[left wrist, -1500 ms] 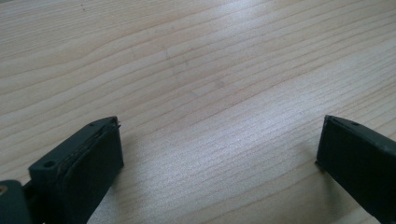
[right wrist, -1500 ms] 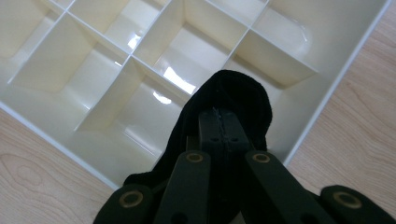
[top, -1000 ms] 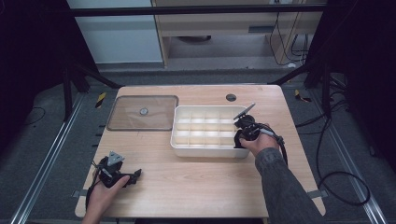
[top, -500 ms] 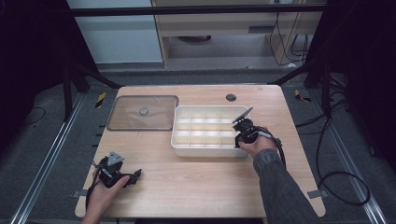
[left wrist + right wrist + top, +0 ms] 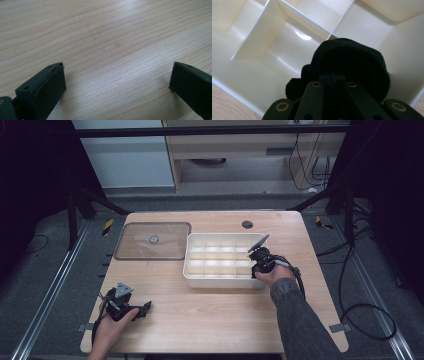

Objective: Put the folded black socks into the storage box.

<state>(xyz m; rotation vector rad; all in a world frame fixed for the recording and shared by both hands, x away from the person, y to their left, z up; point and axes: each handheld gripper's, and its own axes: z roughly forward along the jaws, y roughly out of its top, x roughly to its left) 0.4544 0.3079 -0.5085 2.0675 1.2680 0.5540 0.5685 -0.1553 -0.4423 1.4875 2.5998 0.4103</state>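
Tray (image 5: 220, 280), white, divided into compartments, sitting mid-counter (image 5: 210, 320). Right tool (image 5: 256, 261) hanging over tray's right end, jaws clamping black fuzzy item (image 5: 348, 65); item hovering above compartment at tray's near right corner, seen from right gripper view. Left tool (image 5: 146, 307) resting at counter's near left corner, well apart from tray, jaws standing wide, gripping nothing. Clear lid (image 5: 152, 241) lying flat just beside tray's left side.

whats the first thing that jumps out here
The right tool, shut on a black fuzzy lump, hangs over the white divided tray mid-table, at its right end. A clear lid lies flat left of the tray, and the left tool rests open on bare wood.
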